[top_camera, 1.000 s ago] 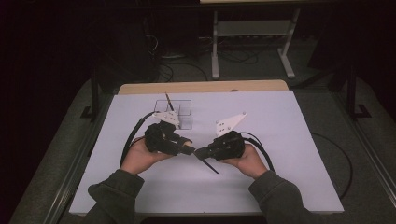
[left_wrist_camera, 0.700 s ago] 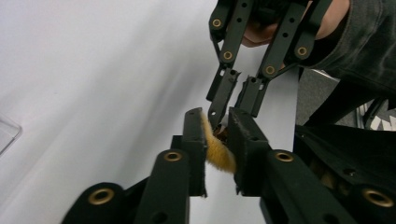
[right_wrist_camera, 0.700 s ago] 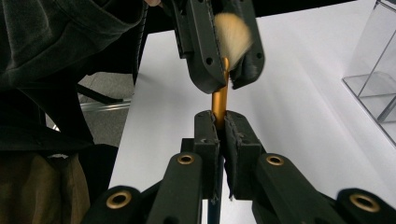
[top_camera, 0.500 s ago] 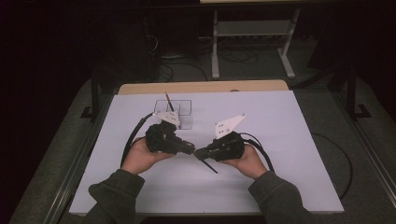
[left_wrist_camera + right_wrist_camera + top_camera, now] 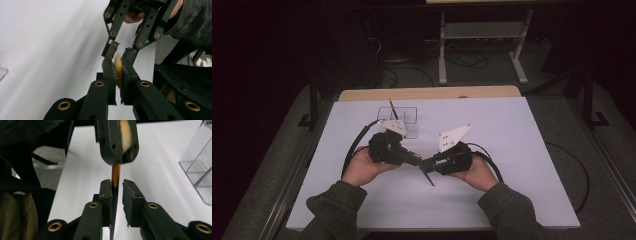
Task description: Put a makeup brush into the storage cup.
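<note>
Looks like a lab or recording room, not a home. White work table [image 5: 512, 150] at frame centre, set on grey carpet [image 5: 272, 165]. Dark surroundings. Loose cables [image 5: 387, 75] pile on the floor at upper centre, beside a white metal stand [image 5: 482, 35] (legs splayed). Black frame posts [image 5: 314, 97] flank the table.

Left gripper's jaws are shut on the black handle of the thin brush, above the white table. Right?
Not quite: the left gripper has its jaws shut on the tan bristles of the thin black-handled brush, above the white table. The left gripper view shows it.
</note>
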`<state>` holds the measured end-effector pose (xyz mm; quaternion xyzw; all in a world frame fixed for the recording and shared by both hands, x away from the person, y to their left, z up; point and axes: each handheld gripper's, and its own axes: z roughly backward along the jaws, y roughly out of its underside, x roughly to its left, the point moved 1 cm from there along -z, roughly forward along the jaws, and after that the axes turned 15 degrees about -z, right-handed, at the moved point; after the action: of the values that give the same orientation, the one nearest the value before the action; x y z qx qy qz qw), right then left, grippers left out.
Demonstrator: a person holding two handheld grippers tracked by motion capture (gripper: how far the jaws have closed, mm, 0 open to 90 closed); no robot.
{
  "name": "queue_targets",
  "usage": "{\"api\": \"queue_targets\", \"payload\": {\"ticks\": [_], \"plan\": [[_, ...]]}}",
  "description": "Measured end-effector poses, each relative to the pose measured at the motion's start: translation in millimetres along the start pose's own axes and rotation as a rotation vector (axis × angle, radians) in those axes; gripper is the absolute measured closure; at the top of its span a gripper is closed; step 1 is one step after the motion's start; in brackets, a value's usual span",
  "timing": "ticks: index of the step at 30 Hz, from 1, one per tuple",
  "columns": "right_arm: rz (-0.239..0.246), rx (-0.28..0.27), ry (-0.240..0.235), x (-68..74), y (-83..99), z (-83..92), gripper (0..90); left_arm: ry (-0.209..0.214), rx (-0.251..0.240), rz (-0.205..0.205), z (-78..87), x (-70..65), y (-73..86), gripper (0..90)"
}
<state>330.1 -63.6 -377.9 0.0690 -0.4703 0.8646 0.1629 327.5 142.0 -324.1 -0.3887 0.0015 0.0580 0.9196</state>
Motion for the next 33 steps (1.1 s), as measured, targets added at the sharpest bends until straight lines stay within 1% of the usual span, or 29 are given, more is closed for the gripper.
{"api": "queue_targets", "payload": {"ticks": [1, 2, 3, 4, 5, 7, 8, 9, 11, 12, 14, 16, 17, 18, 19, 20, 23, 27, 30, 33], "plan": [[-0.014, 0.007, -0.001, 0.9, -0.2, -0.6, 74.0, 0.000, 0.002, -0.007, 0.8, 0.2, -0.7, 84.6], [-0.009, 0.025, 0.000, 0.1, -0.7, -1.6, 74.9, -0.003, 0.001, -0.006, 0.9, -0.2, -1.3, 84.6], [-0.009, 0.025, -0.001, 0.5, -1.2, -2.6, 75.7, -0.004, 0.002, -0.008, 1.1, -0.1, -1.7, 84.6], [0.003, 0.030, 0.004, 0.1, -1.8, -3.2, 75.7, -0.006, 0.006, -0.009, 1.2, -0.1, -2.1, 84.6], [-0.009, 0.026, 0.002, 1.7, -3.2, -4.2, 76.3, -0.010, 0.008, -0.012, 1.3, -0.4, -2.4, 84.6], [-0.006, 0.023, -0.005, 2.5, -5.0, -5.2, 77.0, -0.013, 0.012, -0.015, 1.7, -0.8, -2.9, 84.6], [-0.004, 0.027, 0.001, 3.1, -5.6, -5.9, 77.3, -0.015, 0.013, -0.015, 1.9, -1.1, -3.0, 84.6], [0.001, 0.034, 0.000, 3.1, -6.4, -6.7, 77.4, -0.019, 0.013, -0.024, 2.9, -0.6, -3.2, 84.6], [-0.002, 0.047, 0.003, 4.9, -7.1, -7.9, 79.0, -0.018, 0.006, -0.016, 3.8, -1.2, -3.6, 84.6], [0.006, 0.046, 0.006, 5.0, -7.6, -8.6, 81.3, -0.017, 0.007, -0.020, 4.1, -1.1, -3.6, 84.6], [0.009, 0.052, 0.013, 4.6, -8.6, -8.5, 81.9, -0.017, 0.008, -0.021, 4.4, -1.4, -3.7, 84.5], [0.001, 0.053, 0.001, 4.4, -8.8, -8.3, 82.5, -0.019, 0.006, -0.024, 4.6, -1.6, -3.7, 84.3], [0.015, 0.053, 0.005, 3.1, -8.7, -8.0, 82.5, -0.017, 0.004, -0.024, 4.8, -1.7, -3.7, 83.9], [0.012, 0.051, -0.001, 2.7, -8.7, -7.6, 82.6, -0.019, -0.003, -0.017, 4.8, -2.3, -3.7, 83.3], [0.009, 0.050, -0.003, 2.8, -8.6, -7.3, 82.7, -0.030, -0.007, -0.019, 6.0, -2.2, -4.0, 80.9], [0.010, 0.054, -0.002, 2.4, -8.5, -6.8, 82.7, -0.032, -0.013, -0.015, 6.6, -2.0, -3.9, 76.1], [0.007, 0.061, -0.004, 1.0, -7.9, -4.9, 82.7, -0.042, -0.023, -0.017, 9.5, -2.4, -3.2, 72.1], [-0.016, 0.049, -0.006, -1.6, -7.7, 0.4, 82.8, -0.051, -0.034, -0.015, 14.4, -3.8, -0.6, 69.4], [-0.031, 0.057, 0.005, -5.0, -6.2, 4.1, 82.8, -0.068, -0.035, -0.017, 16.8, -4.8, 1.5, 67.6], [-0.041, 0.061, 0.012, -7.6, -4.7, 7.0, 82.8, -0.075, -0.036, -0.014, 18.8, -4.8, 4.7, 66.7]]}}
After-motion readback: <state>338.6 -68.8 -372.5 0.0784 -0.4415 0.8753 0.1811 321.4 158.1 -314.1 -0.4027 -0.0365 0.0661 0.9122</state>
